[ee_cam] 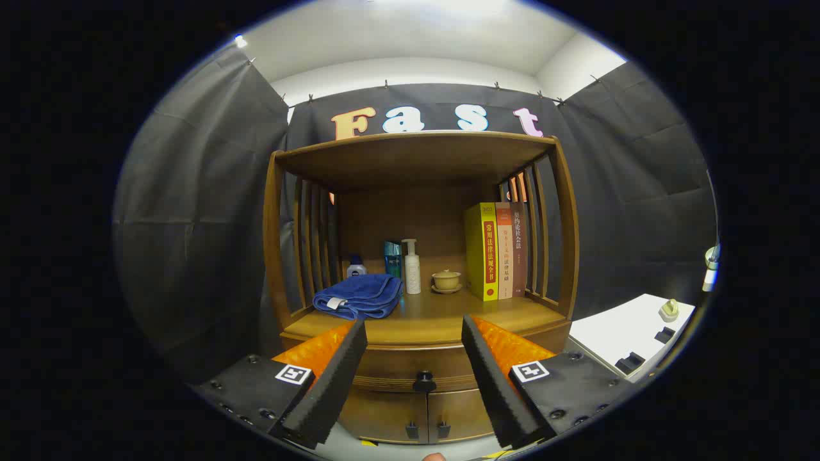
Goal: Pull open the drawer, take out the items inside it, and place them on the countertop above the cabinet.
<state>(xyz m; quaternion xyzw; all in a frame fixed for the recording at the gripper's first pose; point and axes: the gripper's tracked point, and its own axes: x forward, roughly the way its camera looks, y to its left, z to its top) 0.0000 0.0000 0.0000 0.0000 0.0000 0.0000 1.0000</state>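
Wooden cabinet [416, 269] filled the booth; the tool [414, 368] hung wide open, gripping nothing, its fingers flanking the closed drawer [410, 366] below the worktop's [435, 323] front edge, contents hidden.

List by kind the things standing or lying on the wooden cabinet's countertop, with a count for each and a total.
Upright books: 3
Bottles (white pump bottle, small white bottle with blue cap): 2
Teal box: 1
Folded blue towel: 1
Yellow lidded teacup on saucer: 1
Total: 8
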